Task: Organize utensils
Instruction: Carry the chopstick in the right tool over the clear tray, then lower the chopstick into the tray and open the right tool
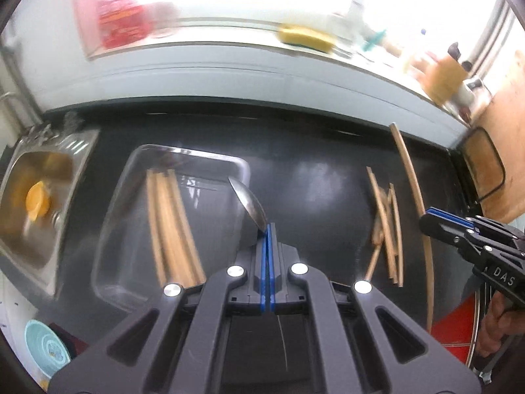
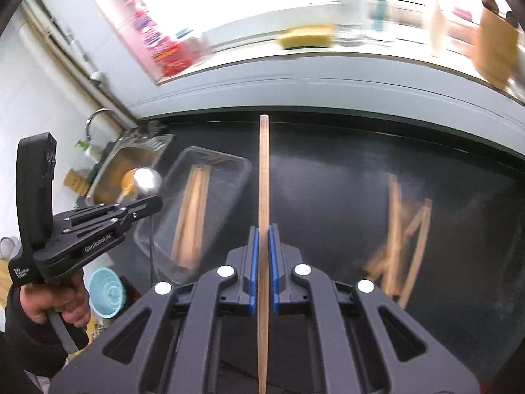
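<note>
The left gripper (image 1: pixel 268 229) is pinching a metal spoon (image 1: pixel 247 202) by its thin handle, above the clear tray (image 1: pixel 111 216) holding chopsticks (image 1: pixel 170 226). The right gripper (image 2: pixel 263 229) is clamping a single wooden chopstick (image 2: pixel 263 170) mid-length. Both are looking light and stiff; the polished spoon is likely slipping more easily than the wood

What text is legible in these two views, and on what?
"DAS": on the body of the right tongs, cut off by the hand.
"GenRobot.AI": on the body of the left tongs.
Small white lettering on the left tongs' handle: too small to read.
Print on the red package on the window ledge: blurred, unreadable.
</note>
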The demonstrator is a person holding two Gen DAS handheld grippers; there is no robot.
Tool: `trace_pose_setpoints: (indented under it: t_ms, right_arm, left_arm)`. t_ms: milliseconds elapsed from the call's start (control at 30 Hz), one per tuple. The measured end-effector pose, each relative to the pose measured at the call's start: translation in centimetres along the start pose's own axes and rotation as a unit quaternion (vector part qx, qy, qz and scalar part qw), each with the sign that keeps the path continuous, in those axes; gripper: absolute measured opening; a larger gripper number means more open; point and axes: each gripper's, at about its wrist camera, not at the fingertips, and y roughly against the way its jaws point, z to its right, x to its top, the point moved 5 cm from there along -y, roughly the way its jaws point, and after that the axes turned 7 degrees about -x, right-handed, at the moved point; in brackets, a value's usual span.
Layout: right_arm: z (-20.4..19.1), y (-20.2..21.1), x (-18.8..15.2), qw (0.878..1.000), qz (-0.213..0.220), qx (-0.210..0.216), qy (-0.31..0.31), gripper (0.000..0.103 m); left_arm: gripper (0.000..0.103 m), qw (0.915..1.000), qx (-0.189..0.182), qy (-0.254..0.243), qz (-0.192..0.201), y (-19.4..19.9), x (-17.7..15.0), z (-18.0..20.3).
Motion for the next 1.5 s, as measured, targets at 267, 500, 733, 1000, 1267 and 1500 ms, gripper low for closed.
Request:
trace_pose_setpoints:
  t_ms: [267,500,733,1000,1267,1500]
  right_arm:
    - [-8.5,-5.4,2.4,0.999,-0.023,0.045,0.014,0.007]
    - [-12.1,-11.1,3.6,0.995,-0.062,0.074,-0.011,0.008]
    - [-13.8,-16.1,4.0,0.994,-0.089,0.064,-0.011,0.008]
    - [-14.1,-20.7,4.0,0.99,-0.13,0.051,-0.019,0.008]
    - [-13.7,-22.2,4.1,0.99,-0.136,0.04,-0.017,0.008]
    - [-11.5,-20.7,5.4,0.994,-0.103,0.019,-0.044,0.065]
  left_arm:
    - [0.0,0.9993,0.016,0.033,-0.007,0.9,-0.1,-7.8]
    - [0.0,0.997,-0.002,0.071,-0.029,-2.5,-0.5,-12.2]
    - [0.0,0.9945,-0.011,0.087,-0.056,-6.4,-0.4,-15.5]
    - [0.0,0.991,-0.027,0.097,-0.088,-9.8,-0.4,-17.8]
    - [0.0,0.9899,-0.029,0.088,-0.107,-11.6,-0.2,-17.8]
    - [0.024,0.9901,0.018,0.057,-0.127,-12.3,-0.4,-18.1]
